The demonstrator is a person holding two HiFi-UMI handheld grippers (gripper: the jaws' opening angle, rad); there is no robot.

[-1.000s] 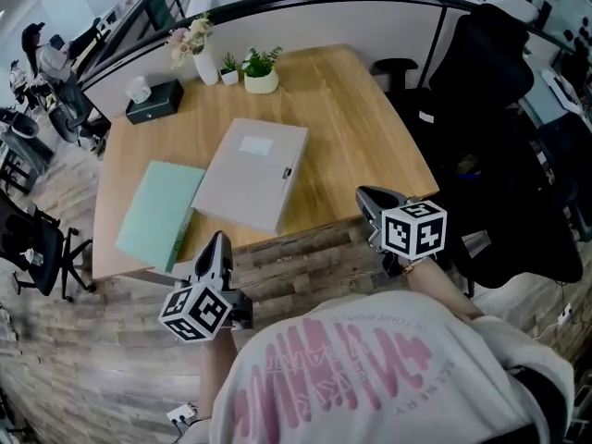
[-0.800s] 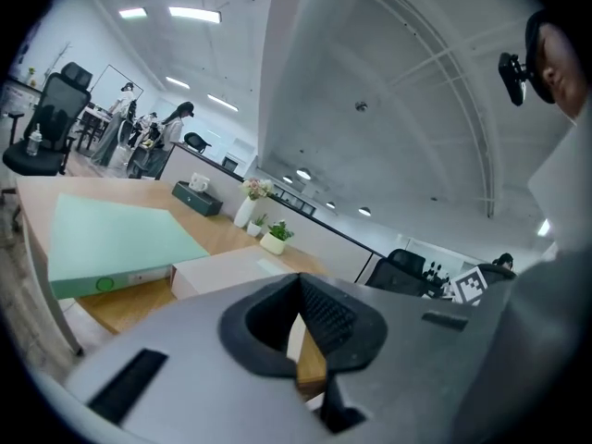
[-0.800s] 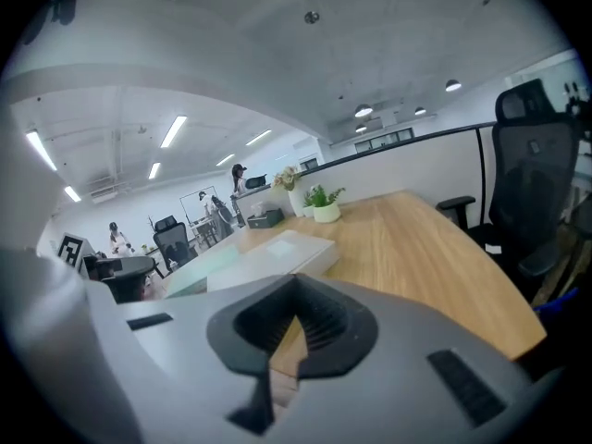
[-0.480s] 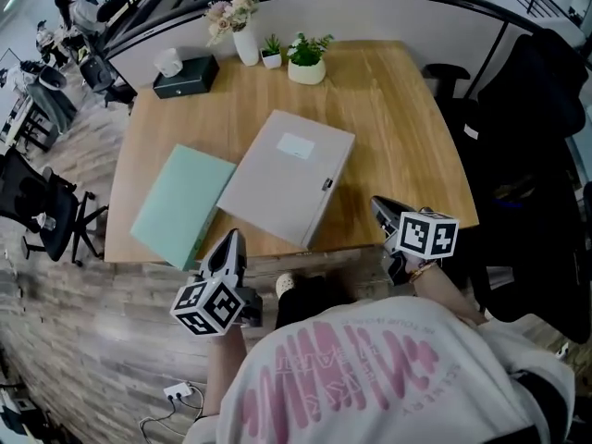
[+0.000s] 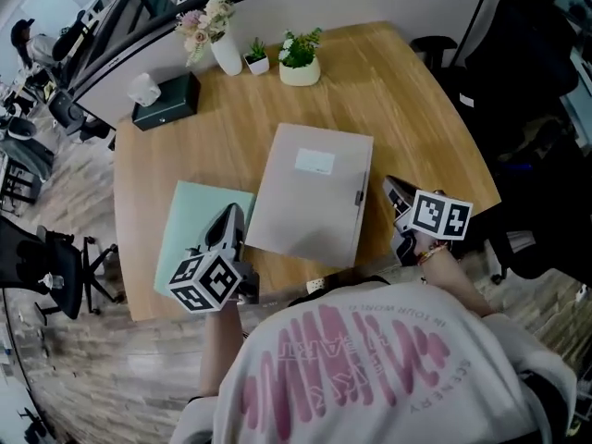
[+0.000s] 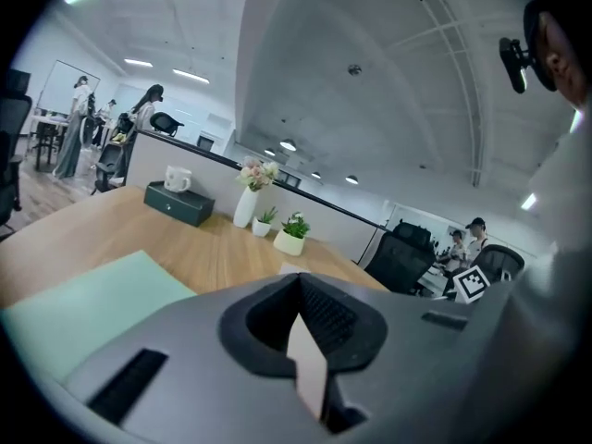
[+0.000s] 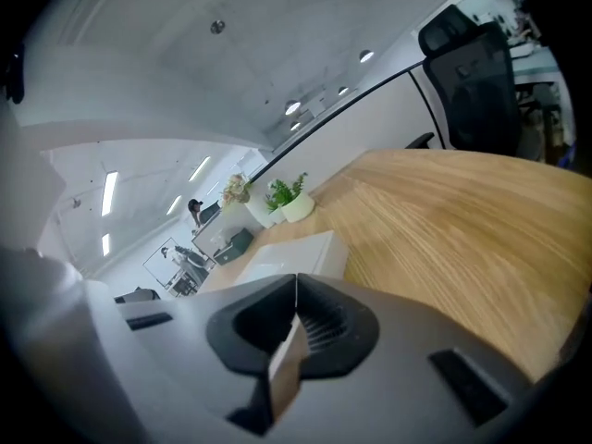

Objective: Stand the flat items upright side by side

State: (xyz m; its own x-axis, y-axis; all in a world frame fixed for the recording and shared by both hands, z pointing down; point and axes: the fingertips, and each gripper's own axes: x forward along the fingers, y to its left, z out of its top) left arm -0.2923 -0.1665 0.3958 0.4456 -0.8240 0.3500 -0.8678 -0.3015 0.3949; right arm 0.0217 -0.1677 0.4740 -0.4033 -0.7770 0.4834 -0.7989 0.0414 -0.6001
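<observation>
- Plainly, I am only at the approach step: nothing stands upright yet.
- The grey box file (image 5: pixel 310 192) and the green folder (image 5: pixel 190 225) both lie flat on the table (image 5: pixel 407 91), side by side, their edges meeting near the front.
- My left gripper (image 5: pixel 230 216) hangs over the near part of the folder, its jaws pressed together with nothing between them.
- My right gripper (image 5: pixel 392 187) sits just beside the file's right edge, its jaws likewise closed and empty.
- Next, I judge, one pair of tongs must open enough to take an edge of the file. It then tips the file up onto a narrow side while the other pair steadies it.
</observation>
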